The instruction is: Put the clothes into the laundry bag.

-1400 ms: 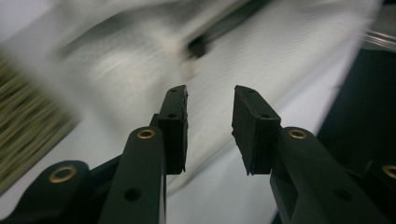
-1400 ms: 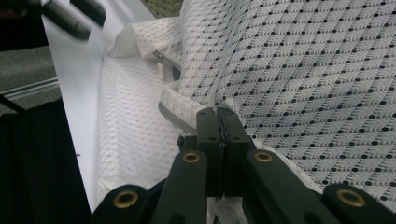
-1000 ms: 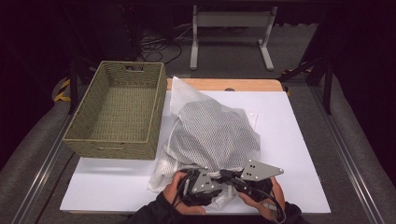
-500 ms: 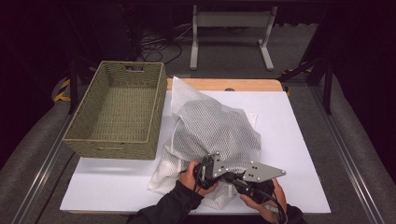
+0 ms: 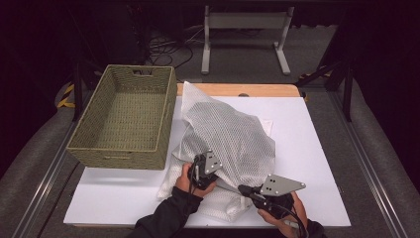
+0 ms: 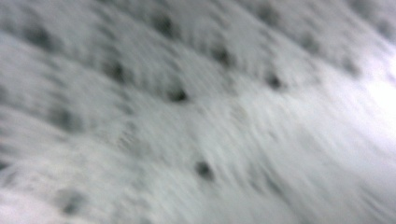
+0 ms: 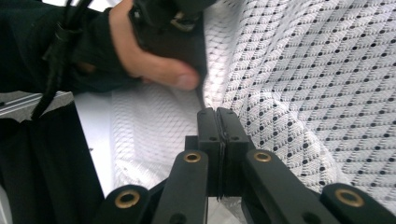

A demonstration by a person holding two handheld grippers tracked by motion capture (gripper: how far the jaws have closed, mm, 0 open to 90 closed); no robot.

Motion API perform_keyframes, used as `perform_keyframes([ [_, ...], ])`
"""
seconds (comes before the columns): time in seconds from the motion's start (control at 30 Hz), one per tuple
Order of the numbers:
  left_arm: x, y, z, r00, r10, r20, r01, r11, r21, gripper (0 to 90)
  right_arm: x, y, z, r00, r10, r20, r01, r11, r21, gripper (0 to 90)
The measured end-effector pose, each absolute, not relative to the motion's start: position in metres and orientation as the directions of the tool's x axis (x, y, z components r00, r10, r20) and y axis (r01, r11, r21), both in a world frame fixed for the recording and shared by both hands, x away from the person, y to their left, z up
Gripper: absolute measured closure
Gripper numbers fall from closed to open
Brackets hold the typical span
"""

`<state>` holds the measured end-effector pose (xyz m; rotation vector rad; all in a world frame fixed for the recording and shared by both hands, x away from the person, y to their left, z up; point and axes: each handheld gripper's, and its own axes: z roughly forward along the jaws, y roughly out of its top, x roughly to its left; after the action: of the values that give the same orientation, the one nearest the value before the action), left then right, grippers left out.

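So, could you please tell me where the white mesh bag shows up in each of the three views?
High view: mesh bag lies mid-table on the white board, right of the basket.
Left gripper view: blurred mesh pressed close against the camera.
Right gripper view: bag at the right and centre, its edge pinched in the right gripper.
Shared landmark: the bag's dotted diamond weave.

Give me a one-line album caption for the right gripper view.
Right gripper, jaws shut, pinching the white mesh bag beside the person's left hand.
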<state>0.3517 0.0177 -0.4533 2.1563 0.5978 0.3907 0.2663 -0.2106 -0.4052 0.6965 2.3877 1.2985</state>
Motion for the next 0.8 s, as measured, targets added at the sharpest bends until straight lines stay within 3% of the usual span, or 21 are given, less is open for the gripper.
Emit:
perform_keyframes([
  [0.27, 0.323, 0.063, -0.443, 0.904, 0.426, 0.038, 0.248, -0.595, 0.764, 66.9, 0.267, -0.211, -0.402, -0.815, 0.575, -0.062, 0.247, 0.443, 0.862, 89.7],
  [0.4, 0.313, 0.074, -0.451, 0.902, 0.425, 0.071, 0.247, -0.646, 0.722, 60.1, 0.266, -0.209, -0.399, -0.818, 0.572, -0.061, 0.241, 0.436, 0.867, 89.6],
  [0.5, 0.319, 0.083, -0.457, 0.856, 0.510, 0.088, 0.300, -0.627, 0.719, 55.4, 0.265, -0.206, -0.397, -0.823, 0.565, -0.065, 0.228, 0.432, 0.873, 89.6],
  [0.63, 0.329, 0.084, -0.460, 0.814, 0.575, 0.089, 0.345, -0.601, 0.721, 55.6, 0.261, -0.201, -0.393, -0.839, 0.541, -0.064, 0.209, 0.428, 0.879, 89.6],
  [0.8, 0.336, 0.079, -0.460, 0.767, 0.621, 0.158, 0.351, -0.614, 0.707, 68.8, 0.258, -0.198, -0.392, -0.852, 0.520, -0.066, 0.197, 0.433, 0.880, 89.6],
])
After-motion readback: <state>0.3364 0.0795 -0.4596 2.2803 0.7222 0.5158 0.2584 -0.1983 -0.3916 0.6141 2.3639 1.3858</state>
